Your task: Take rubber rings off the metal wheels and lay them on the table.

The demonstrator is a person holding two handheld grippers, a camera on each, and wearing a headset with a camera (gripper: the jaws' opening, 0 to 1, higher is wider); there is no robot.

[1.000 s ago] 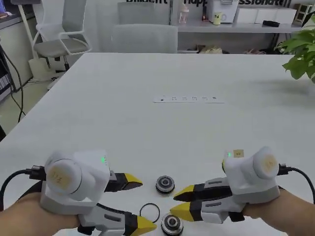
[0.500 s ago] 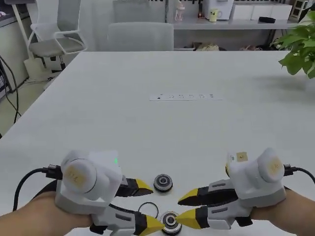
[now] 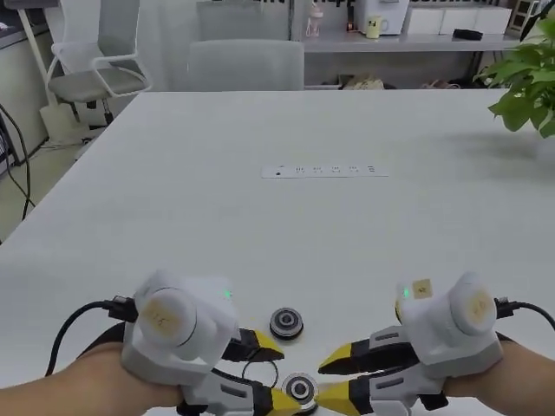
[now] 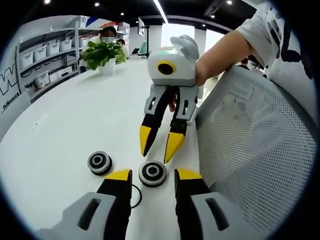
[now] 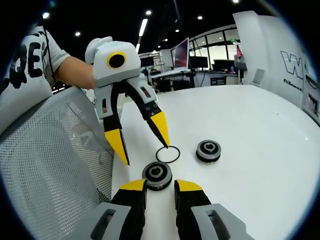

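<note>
Two metal wheels lie near the table's front edge: a far wheel and a near wheel. Both still look black-rimmed. A loose black rubber ring lies flat beside them, partly hidden by the left jaw. My left gripper is open, with its tips on either side of the near wheel. From the opposite side, my right gripper is open too, its tips just short of that same wheel.
A socket strip is set into the white table further out. A potted plant stands at the right edge. Chairs line the far side. A mesh chair back is close behind the front edge.
The left gripper has moved right, bringing its tips up to the near wheel. The right gripper has dropped slightly to the same wheel. The wheels and the ring lie as before.
</note>
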